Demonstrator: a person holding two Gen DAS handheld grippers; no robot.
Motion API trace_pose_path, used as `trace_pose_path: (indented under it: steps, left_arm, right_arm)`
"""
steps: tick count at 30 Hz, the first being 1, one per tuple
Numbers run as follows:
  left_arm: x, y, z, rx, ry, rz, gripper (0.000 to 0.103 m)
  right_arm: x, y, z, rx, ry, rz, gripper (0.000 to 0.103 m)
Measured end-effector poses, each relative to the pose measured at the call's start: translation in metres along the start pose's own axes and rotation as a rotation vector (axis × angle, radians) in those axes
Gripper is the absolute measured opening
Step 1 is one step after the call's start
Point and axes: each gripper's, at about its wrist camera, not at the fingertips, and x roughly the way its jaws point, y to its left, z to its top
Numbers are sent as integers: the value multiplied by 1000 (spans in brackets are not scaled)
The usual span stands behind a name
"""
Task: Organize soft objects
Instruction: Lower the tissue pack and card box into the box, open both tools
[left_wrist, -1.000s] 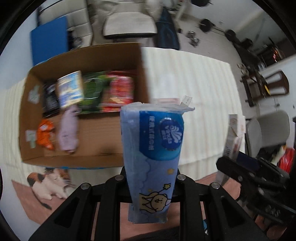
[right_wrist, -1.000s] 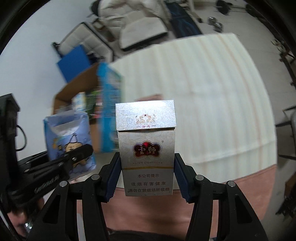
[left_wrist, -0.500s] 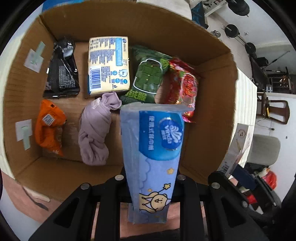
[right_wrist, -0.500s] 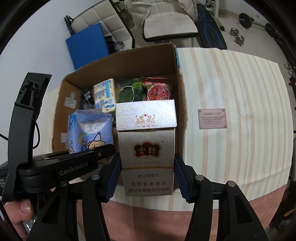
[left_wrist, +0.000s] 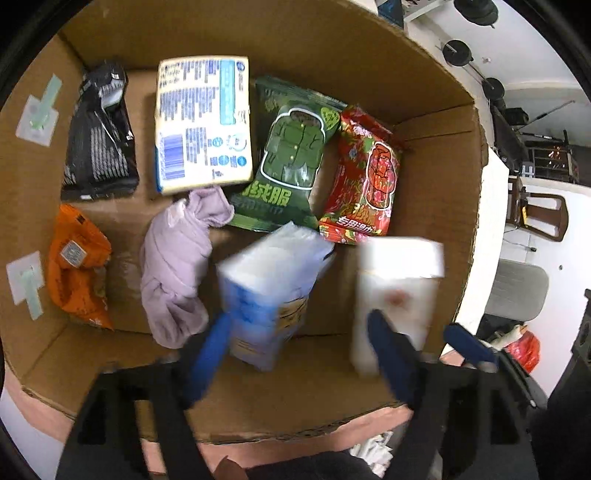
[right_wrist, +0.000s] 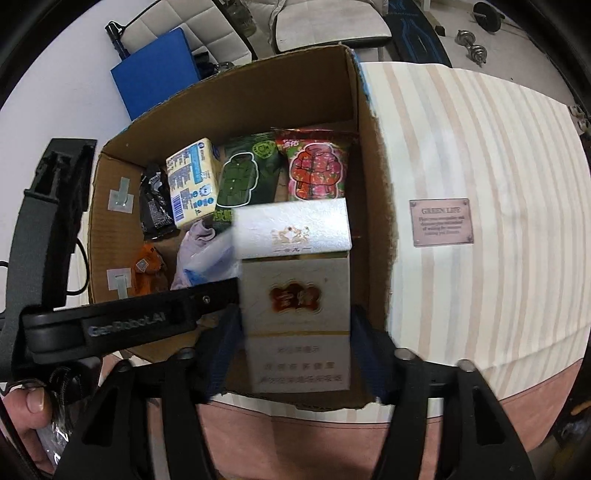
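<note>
Cardboard fills the left wrist view: an open box (left_wrist: 436, 192) seen from above, its floor crowded. Along the far side lie a black pouch (left_wrist: 98, 136), a cream pack with blue print (left_wrist: 203, 125), a green packet (left_wrist: 291, 158) and a red packet (left_wrist: 364, 177). Nearer are an orange pouch (left_wrist: 77, 266) and a bundled lilac cloth (left_wrist: 177, 266). The left tongs (left_wrist: 299, 347) stand spread wide. The blue tissue pack (left_wrist: 269, 291) sits tilted and blurred between them inside the box, close against the left finger (left_wrist: 210, 350) but not pinched. A white carton (left_wrist: 399, 291), also blurred, hangs just to its right.

The right wrist view shows what that one cannot — the right tongs (right_wrist: 295, 354) pressed on both sides of the white carton (right_wrist: 295, 306), holding it upright over the box's near right corner. The left tongs appear here from the side as a black bar (right_wrist: 129, 325), with only a corner of the tissue pack (right_wrist: 212, 258) peeping above it. A hand (right_wrist: 29, 410) grips the handle at the lower left. Outside the box lies the striped cloth of the surface (right_wrist: 498, 155), with a small plaque (right_wrist: 441, 221) on it, well apart from a blue board (right_wrist: 155, 77) behind the box.
</note>
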Motion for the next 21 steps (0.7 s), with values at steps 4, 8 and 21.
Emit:
trace_pose_path:
  steps: [4,8,21]
  left_arm:
    - [-13,-8,-7,27,-46,62,92]
    - [-26,-13,-16,64,-113,147,93]
    - [-58,3,-53,74,-312,295,100]
  right_arm:
    - [-8,1,-4,-12,-12,-21,87]
    - [-17,4,-8,-33,-31,-54,93]
    - [-31,2,-25,-72,-89,-187,103]
